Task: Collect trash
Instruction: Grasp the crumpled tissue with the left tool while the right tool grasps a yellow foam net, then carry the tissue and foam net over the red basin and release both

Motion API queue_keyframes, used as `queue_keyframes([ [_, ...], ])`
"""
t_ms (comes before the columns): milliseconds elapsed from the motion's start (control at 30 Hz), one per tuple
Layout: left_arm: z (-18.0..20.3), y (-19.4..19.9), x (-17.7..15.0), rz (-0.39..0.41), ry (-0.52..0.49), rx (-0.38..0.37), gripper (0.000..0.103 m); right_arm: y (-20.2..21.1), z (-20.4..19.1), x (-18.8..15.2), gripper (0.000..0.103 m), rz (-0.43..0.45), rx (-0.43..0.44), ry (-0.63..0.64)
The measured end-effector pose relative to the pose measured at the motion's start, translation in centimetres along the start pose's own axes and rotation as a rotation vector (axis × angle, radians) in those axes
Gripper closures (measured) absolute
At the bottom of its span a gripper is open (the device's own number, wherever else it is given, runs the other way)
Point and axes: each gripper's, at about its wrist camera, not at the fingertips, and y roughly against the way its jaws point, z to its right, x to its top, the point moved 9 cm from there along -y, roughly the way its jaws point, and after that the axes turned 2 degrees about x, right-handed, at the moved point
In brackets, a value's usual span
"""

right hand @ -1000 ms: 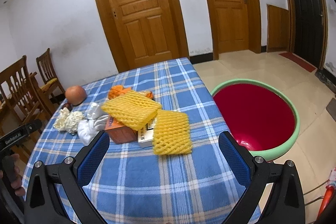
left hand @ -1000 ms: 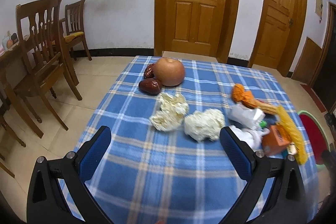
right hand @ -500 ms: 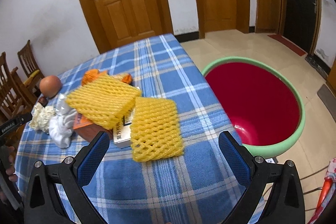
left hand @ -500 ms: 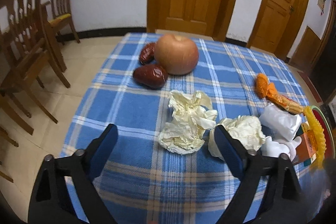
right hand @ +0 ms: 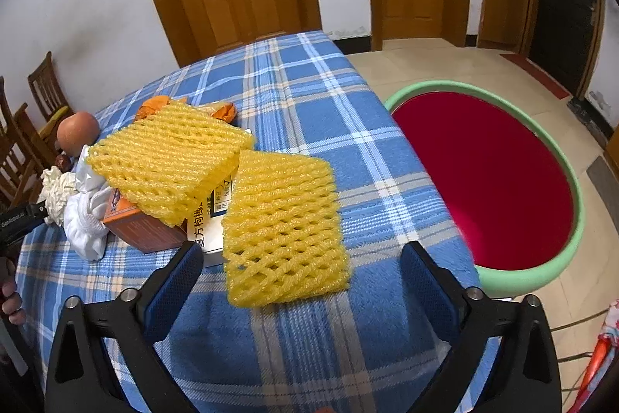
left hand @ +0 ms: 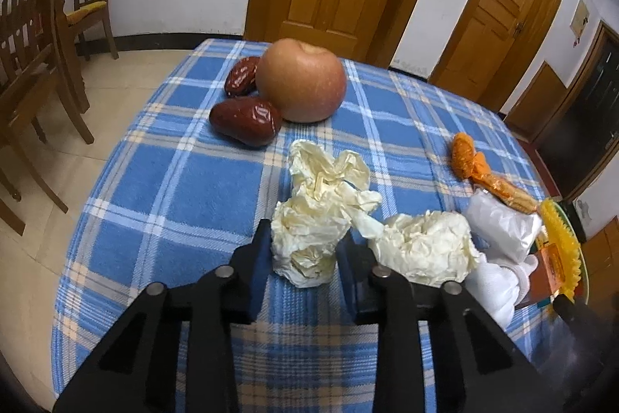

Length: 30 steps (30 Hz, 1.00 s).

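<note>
Two jaws of the left gripper (left hand: 303, 258) are pressed against a crumpled paper wad (left hand: 309, 239), which is held between them on the plaid cloth (left hand: 174, 188); a second wad (left hand: 425, 250) lies just right of them. The right gripper (right hand: 301, 281) is spread wide, with a yellow foam net (right hand: 284, 227) between and ahead of its jaws and the red basin (right hand: 495, 177) off to their right.
</note>
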Motion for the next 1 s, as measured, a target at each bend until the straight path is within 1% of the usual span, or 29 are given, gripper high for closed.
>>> queue_keyframes([
  [67, -0.1, 0.6, 0.1, 0.014, 0.009, 0.002, 0.072, 0.0, -0.2, 0.2, 0.01, 0.009, 0.018, 0.002],
  [133, -0.2, 1.3, 0.1, 0.027, 0.018, 0.0, 0.072, 0.2, -0.4, 0.2, 0.027, 0.011, 0.035, 0.013],
  [167, -0.3, 1.7, 0.1, 0.033, 0.021, 0.0, 0.072, 0.3, -0.5, 0.2, 0.03, 0.011, 0.038, 0.018],
  [233, -0.2, 2.5, -0.1, 0.044, 0.026, -0.003, 0.072, 0.5, -0.6, 0.1, 0.044, 0.004, 0.065, 0.02],
  [367, 0.3, 4.3, -0.4, 0.064, 0.028, -0.017, 0.072, 1.2, -0.9, -0.1, 0.059, 0.007, 0.095, 0.02],
  [433, 0.7, 5.3, -0.5, 0.076, 0.025, -0.025, 0.072, 1.8, -1.0, -0.1, 0.071, 0.017, 0.106, 0.024],
  [467, 1.0, 5.8, -0.6, 0.082, 0.021, -0.03, 0.072, 2.2, -1.0, -0.1, 0.073, 0.022, 0.108, 0.027],
  [533, 1.7, 6.9, -0.6, 0.094, 0.011, -0.04, 0.072, 3.1, -1.0, 0.0, 0.08, 0.044, 0.108, 0.039],
  [633, 2.8, 8.3, -0.7, 0.112, -0.004, -0.062, 0.072, 4.2, -1.0, 0.0, 0.083, 0.063, 0.119, 0.041],
  [1000, 9.5, 11.3, -1.0, 0.144, -0.076, -0.161, 0.072, 7.7, 0.3, 0.7, 0.084, 0.137, 0.128, 0.032],
])
